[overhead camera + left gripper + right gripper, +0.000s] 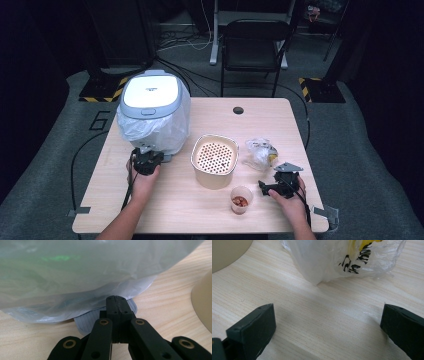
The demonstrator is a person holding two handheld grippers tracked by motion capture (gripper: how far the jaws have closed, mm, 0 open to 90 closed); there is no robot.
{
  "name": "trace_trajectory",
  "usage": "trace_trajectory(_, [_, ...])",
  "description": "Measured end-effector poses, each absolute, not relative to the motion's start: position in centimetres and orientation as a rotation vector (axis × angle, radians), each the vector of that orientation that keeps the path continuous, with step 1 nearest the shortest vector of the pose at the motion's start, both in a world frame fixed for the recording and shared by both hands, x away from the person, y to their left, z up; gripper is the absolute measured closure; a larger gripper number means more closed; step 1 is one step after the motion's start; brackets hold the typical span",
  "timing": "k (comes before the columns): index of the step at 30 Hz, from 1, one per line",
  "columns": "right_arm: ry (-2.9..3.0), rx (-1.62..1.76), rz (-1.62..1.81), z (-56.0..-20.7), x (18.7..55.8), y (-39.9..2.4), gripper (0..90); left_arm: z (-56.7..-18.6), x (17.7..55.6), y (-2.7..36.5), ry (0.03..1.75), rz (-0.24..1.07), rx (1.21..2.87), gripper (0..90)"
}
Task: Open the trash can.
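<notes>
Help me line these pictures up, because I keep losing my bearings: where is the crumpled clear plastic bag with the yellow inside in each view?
High view: the plastic bag lies right of centre on the table, between the beige perforated container and the right gripper.
Left gripper view: not in it.
Right gripper view: top centre, ahead of the open jaws.
Shared landmark: the beige container, at the right edge and the top-left corner.
</notes>
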State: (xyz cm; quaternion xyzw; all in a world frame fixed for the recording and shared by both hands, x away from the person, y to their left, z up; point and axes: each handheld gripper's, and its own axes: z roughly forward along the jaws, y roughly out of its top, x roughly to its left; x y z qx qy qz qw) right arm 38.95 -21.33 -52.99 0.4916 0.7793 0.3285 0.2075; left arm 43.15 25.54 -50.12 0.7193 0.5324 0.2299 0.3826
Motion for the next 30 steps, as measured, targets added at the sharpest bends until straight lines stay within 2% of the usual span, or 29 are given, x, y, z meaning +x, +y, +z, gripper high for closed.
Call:
trace_trajectory(6, [2.174, 1.362, 0.91, -53.0, 38.9, -21.4, 0.0, -50.4, 43.1, 24.8, 1.387, 0.601, 1.81, 90.0])
trace_trajectory(8, [2.175, 1.362, 0.91, -53.0, 38.9, -21.4, 0.0, -50.3, 43.1, 24.9, 1.377, 0.611, 1.845, 90.0])
trace_trajectory(9, [2.175, 1.362, 0.91, -53.0, 38.9, -21.4, 0.0, -50.3, 43.0, 25.1, 1.329, 0.669, 1.916, 90.0])
trace_trajectory(21, [2.175, 1.362, 0.909, -53.0, 38.9, -21.4, 0.0, -50.8, 42.9, 25.3, 1.322, 0.663, 1.88, 90.0])
trace_trajectory(28, [2.176, 1.357, 0.909, -53.0, 39.0, -21.4, 0.0, -51.0, 42.7, 24.9, 1.306, 0.73, 1.896, 90.0])
trace_trajectory(30, [2.166, 1.373, 0.915, -53.0, 38.9, -21.3, 0.0, -51.2, 42.6, 24.7, 1.322, 0.699, 1.873, 90.0])
